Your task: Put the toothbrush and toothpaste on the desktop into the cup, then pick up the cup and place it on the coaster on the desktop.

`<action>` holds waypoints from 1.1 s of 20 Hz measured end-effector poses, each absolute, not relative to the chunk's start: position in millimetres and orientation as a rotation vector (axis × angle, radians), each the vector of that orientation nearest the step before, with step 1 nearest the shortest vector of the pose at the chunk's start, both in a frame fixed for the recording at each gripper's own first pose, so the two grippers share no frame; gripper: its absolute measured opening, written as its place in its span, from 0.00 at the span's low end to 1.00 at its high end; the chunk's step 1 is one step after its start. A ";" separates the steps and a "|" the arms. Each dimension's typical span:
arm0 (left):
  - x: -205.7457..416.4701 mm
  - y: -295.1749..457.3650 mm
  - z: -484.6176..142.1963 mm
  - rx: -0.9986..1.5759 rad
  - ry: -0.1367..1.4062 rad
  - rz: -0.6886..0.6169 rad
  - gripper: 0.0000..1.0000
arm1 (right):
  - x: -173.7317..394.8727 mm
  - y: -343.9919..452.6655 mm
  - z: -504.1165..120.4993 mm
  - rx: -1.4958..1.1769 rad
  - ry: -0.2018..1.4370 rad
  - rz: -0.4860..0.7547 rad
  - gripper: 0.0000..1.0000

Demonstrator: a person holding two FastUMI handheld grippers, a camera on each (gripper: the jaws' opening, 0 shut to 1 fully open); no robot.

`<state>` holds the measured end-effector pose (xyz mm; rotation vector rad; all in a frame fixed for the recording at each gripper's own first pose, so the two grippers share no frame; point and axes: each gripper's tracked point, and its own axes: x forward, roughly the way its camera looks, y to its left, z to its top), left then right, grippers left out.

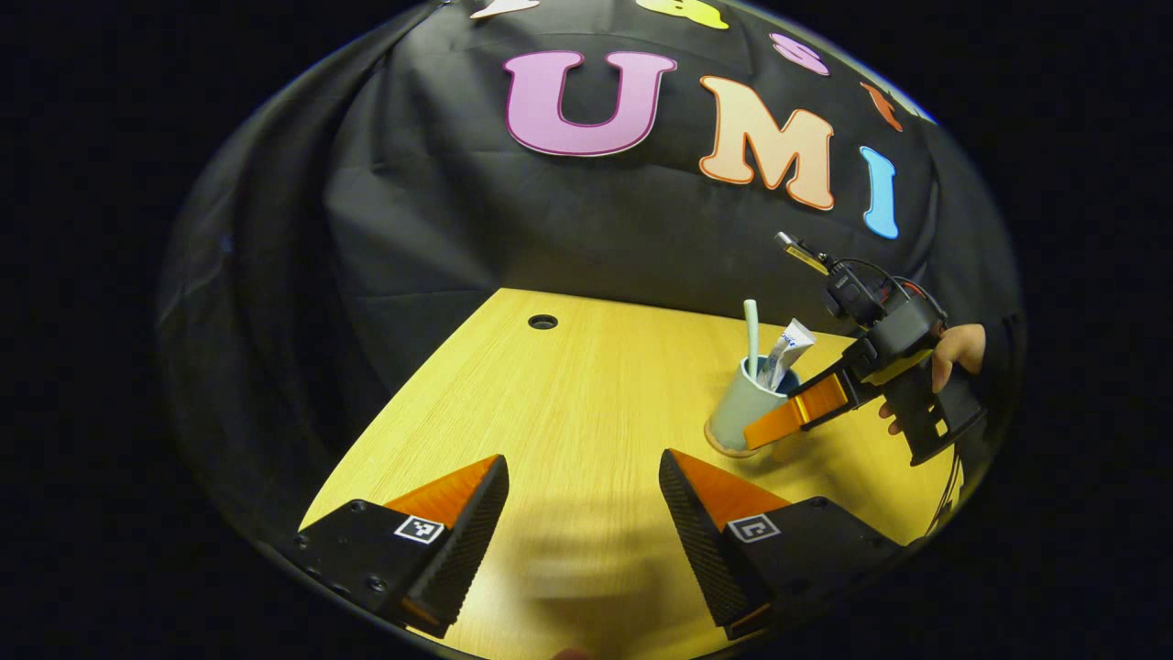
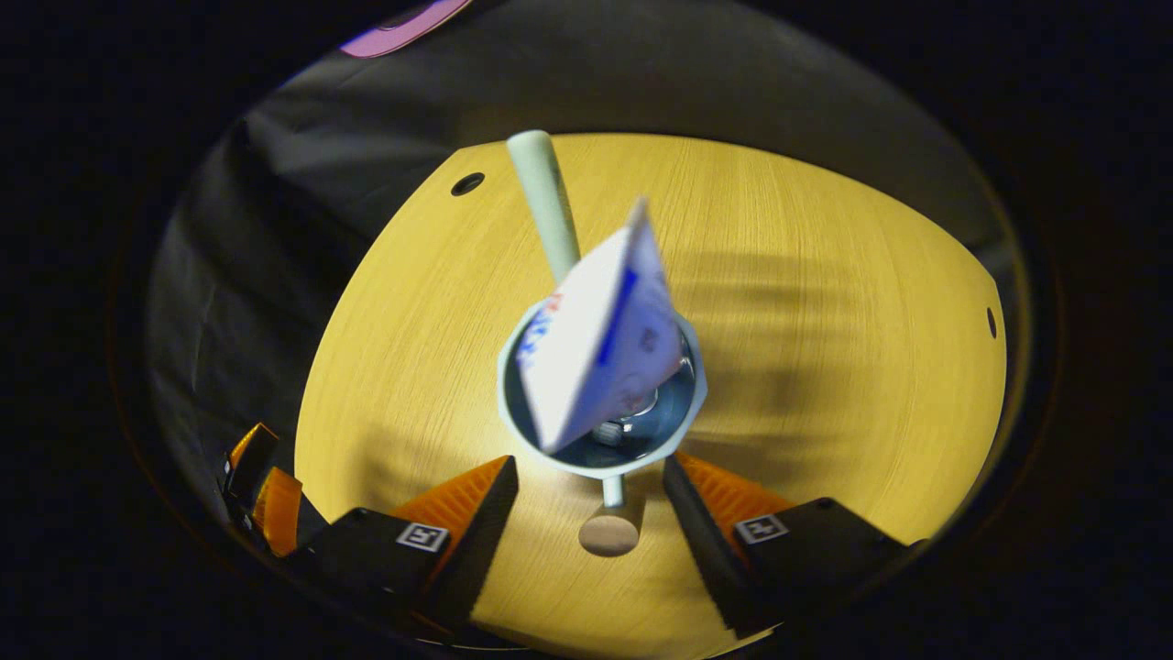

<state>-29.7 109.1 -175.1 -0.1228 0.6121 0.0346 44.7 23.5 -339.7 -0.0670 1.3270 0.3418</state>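
Observation:
A pale blue-green cup (image 1: 733,417) stands upright on the wooden desktop (image 1: 568,394), at the right in the left gripper view. In it stand a pale green toothbrush (image 1: 751,332) and a white toothpaste tube (image 1: 790,350). A thin brown edge, perhaps the coaster (image 1: 719,448), shows under the cup's base. My right gripper (image 1: 761,431), held by a hand (image 1: 958,353), reaches the cup with an orange finger across its side. From above, the cup (image 2: 692,403), toothbrush (image 2: 548,206) and tube (image 2: 596,344) sit just ahead of the right gripper (image 2: 588,472), open, its jaws flanking the cup's handle (image 2: 612,492). My left gripper (image 1: 584,467) hangs open and empty.
A round cable hole (image 1: 542,322) lies near the desktop's far edge, and a second hole (image 2: 991,323) at its right side. The black cloth wall rises right behind the desk. Part of the left gripper (image 2: 266,500) appears at the lower left of the right gripper view.

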 end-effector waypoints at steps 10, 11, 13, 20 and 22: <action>5.0 28.8 -124.5 -0.099 0.512 -0.073 0.95 | 55.9 -30.3 -241.8 -0.092 0.869 0.323 0.95; 7.5 20.8 -116.8 -0.099 0.493 -0.079 0.95 | 56.8 -37.1 -229.4 -0.088 0.818 0.317 0.95; 13.2 7.2 -99.9 -0.101 0.450 -0.086 0.95 | 56.0 -48.0 -201.9 -0.072 0.703 0.304 0.95; 19.0 -24.6 -43.2 -0.129 0.297 -0.043 0.95 | 36.9 -92.1 -95.7 -0.017 0.354 0.222 0.99; 17.4 -25.3 -29.3 -0.137 0.254 -0.021 0.95 | 35.4 -98.9 -74.8 0.004 0.273 0.187 0.99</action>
